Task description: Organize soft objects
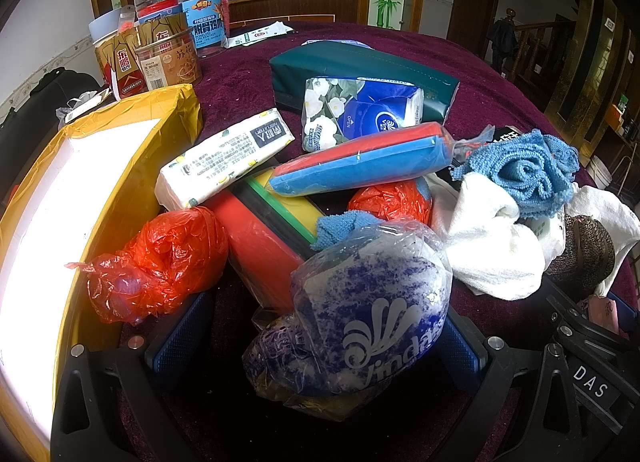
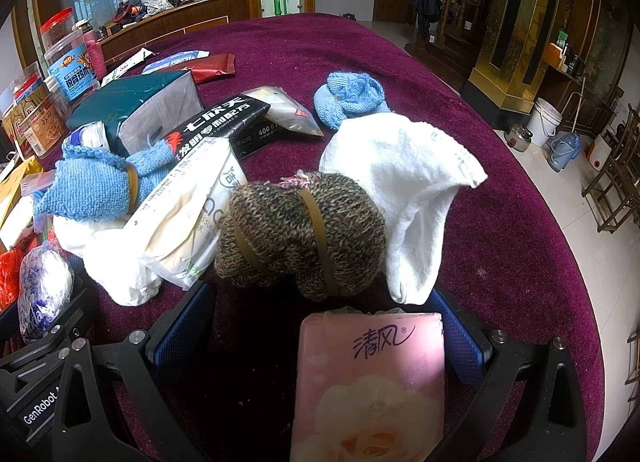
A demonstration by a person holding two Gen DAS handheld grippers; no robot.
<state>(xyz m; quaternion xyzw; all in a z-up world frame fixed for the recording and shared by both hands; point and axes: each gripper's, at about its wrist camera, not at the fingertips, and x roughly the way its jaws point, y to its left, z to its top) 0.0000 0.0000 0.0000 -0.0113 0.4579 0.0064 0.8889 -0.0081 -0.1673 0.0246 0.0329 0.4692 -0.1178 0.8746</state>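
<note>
cardboard box (image 1: 100,182) open; both grippers (image 1: 316,342) (image 2: 316,326) spread, pinching nothing.

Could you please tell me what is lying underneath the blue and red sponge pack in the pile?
The sponge pack rests across a red, green and yellow block and a red plastic bag. Whatever lies lower is covered.

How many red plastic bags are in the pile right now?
2. One red bag sits at the left, next to the yellow box; the other red bag lies mid-pile under the red-and-blue sponge pack. More could be hidden beneath the pile.
</note>
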